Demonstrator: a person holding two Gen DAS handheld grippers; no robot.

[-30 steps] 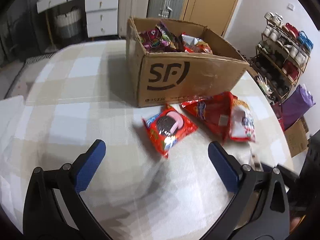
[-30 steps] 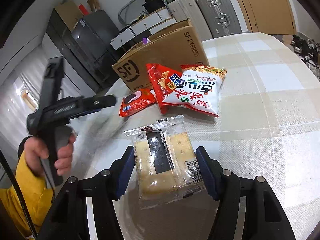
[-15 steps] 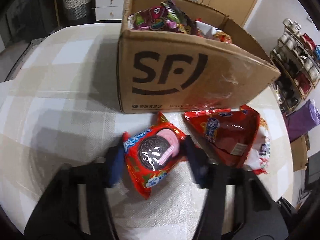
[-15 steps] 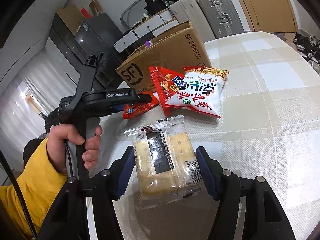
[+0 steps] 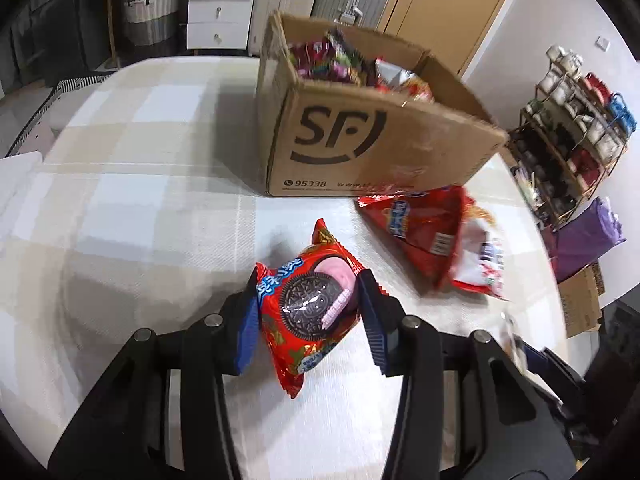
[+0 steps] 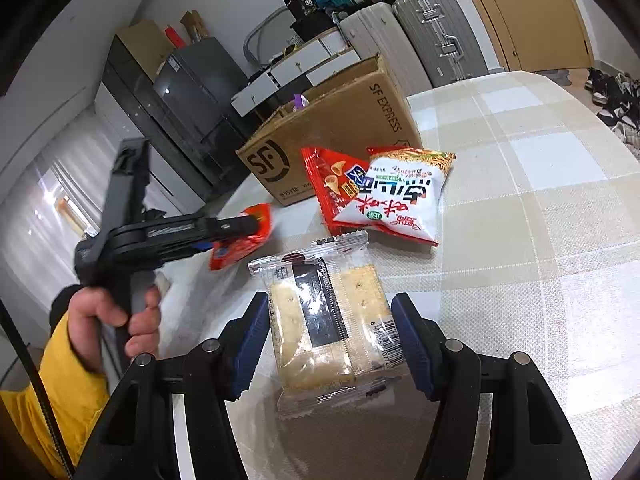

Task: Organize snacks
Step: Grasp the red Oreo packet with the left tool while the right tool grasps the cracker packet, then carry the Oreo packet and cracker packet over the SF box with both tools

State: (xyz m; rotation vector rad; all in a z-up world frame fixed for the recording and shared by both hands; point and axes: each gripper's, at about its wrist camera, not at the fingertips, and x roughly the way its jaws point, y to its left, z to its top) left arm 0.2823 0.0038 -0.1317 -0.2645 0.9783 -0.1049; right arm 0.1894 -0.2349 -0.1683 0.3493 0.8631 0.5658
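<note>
Between the blue pads of the left hand-held gripper (image 5: 308, 318) sits a red foil packet with a chocolate sandwich biscuit printed on it (image 5: 310, 308); the jaws have just been closing and now pinch it by its sides, above the desk (image 5: 140, 200). It looks light, puffy and slippery, and the biscuit inside is probably fragile, so I would squeeze gently. The right hand-held gripper (image 6: 330, 344) clamps a clear packet of pale square crackers (image 6: 326, 328), also brittle. Farther off, on the beige checked cloth, lie a red bag (image 6: 326, 184) and a white bag (image 6: 396, 200) beside the open brown cardboard box (image 5: 360, 140) of snacks. Suitcases (image 6: 436, 32) stand behind.
</note>
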